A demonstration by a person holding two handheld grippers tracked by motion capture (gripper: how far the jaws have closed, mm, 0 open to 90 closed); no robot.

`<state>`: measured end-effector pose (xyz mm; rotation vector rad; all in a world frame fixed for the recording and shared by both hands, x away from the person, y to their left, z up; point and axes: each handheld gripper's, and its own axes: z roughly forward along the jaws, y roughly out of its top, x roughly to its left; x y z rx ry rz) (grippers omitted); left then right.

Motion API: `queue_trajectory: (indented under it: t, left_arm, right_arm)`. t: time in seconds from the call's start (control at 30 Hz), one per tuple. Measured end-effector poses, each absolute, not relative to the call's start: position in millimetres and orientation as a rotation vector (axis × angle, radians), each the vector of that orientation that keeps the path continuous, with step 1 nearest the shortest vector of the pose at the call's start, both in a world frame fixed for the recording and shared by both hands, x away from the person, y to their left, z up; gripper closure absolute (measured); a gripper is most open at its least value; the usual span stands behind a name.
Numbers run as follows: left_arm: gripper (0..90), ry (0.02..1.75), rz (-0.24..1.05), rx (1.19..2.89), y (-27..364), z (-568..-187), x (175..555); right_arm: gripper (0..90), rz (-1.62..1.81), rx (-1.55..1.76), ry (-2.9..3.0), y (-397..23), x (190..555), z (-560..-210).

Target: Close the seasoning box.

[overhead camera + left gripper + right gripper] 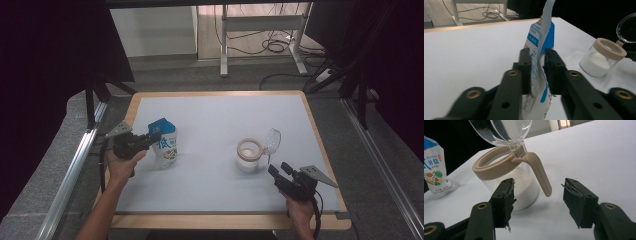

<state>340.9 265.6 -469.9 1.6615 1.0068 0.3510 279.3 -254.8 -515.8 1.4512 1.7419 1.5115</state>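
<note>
A white and blue salt bag stands upright on the white table mat at the left. My left gripper reaches it from the left. In the left gripper view the bag's thin upper edge runs between the two jaws of that gripper, which stand slightly off it. A glass jar with a tan rim holds white powder, and its clear lid is flipped up. My right gripper sits just near-right of the jar, open. Its jaws flank the tan handle without touching it.
The mat lies on a wooden board with metal rails along both sides. Black curtains hang left and right. A desk frame and floor cables lie beyond the far edge. The jar stands right of the bag.
</note>
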Motion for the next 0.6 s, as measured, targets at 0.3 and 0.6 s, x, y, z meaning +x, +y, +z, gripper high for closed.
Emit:
queue_trajectory:
  t: [0.3, 0.6]
  left_arm:
    - [51.0, 1.003, 0.396, 1.684, 263, -473, 332]
    - [42.1, 1.032, 0.363, 1.724, 268, -486, 325]
  right_arm:
    - [42.6, 1.513, 1.454, 1.738, -256, 279, -516]
    - [42.6, 1.519, 1.433, 1.739, -258, 281, -512]
